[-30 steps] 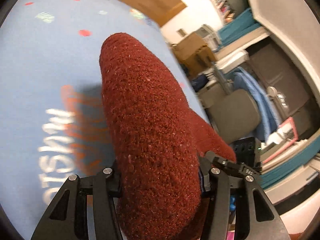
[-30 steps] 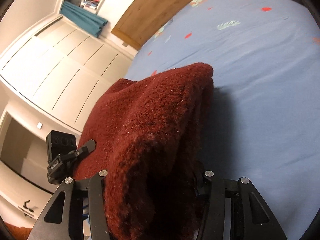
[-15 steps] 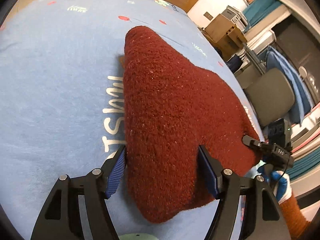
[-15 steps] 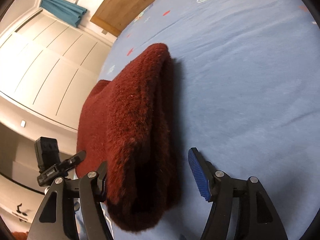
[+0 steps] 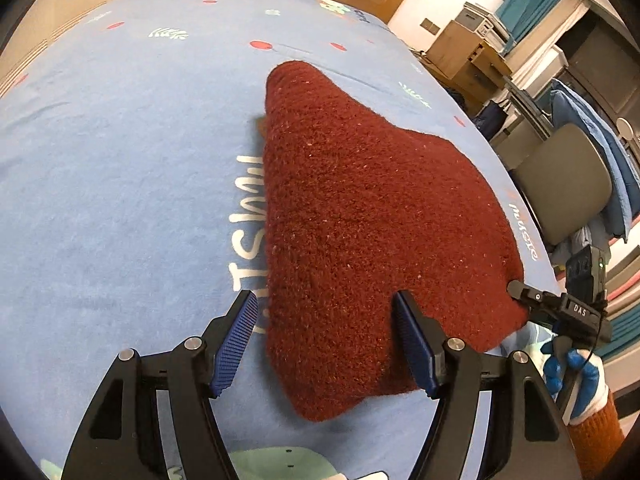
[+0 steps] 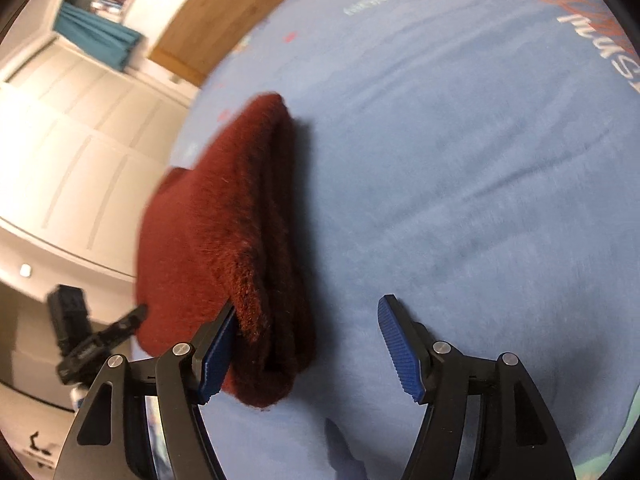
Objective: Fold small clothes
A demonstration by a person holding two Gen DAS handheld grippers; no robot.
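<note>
With both the left tongs (image 5: 326, 330) and right tongs (image 6: 308, 350) spread, each should back straight off the folded maroon knit garment (image 5: 372, 232) without snagging it on the bed (image 5: 120, 160).

folded dark red garment (image 6: 224, 248) on blue sheet (image 6: 460, 160), right gripper (image 6: 304, 344) spread wide beside it

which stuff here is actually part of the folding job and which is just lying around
Part of the job:
- red knit garment, folded on the blue bedspread
- left gripper, open
- right gripper, open

Just lying about:
- grey chair
- cardboard box
- white wardrobe
</note>
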